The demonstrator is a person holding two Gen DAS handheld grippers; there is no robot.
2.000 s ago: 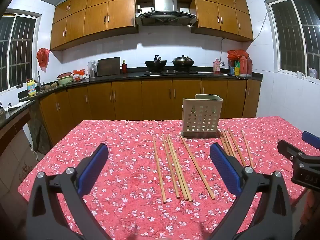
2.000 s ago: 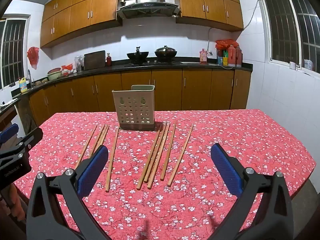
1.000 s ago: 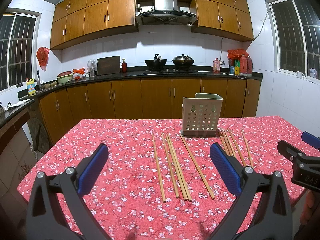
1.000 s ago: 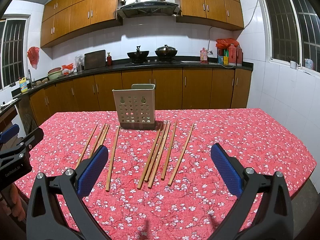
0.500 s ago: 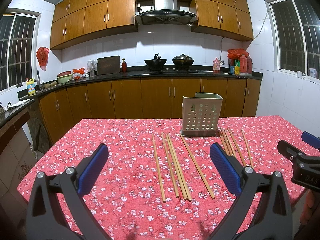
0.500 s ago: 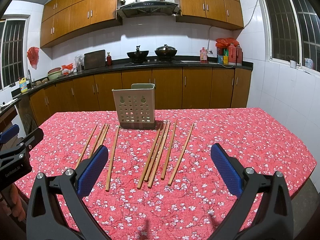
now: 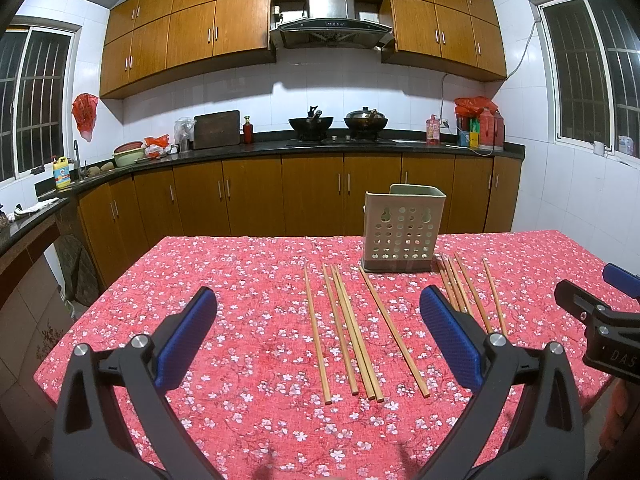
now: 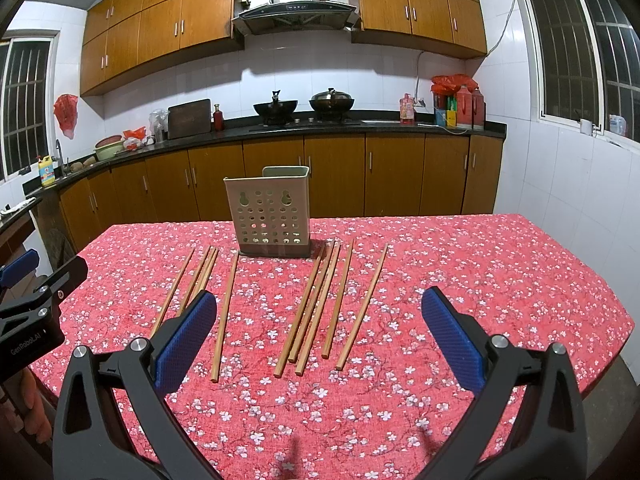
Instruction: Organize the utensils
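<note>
On red floral tablecloth (image 7: 240, 280): wooden chopsticks (image 7: 348, 320) in two groups flanking perforated holder (image 7: 402, 232). Kitchen counter (image 7: 280, 148) behind. Left gripper (image 7: 320, 336) and right gripper (image 8: 316, 340) both spread wide, holding nothing.

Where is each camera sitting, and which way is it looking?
Left wrist: sits on the left hand-held gripper, facing across the table toward the holder; its own open blue fingers show, and the right hand-held gripper at the right edge.
Right wrist: sits on the right hand-held gripper, facing the same way; its open fingers show, and the left one at the left edge.
Both share the holder, chopsticks and kitchen counter.
</note>
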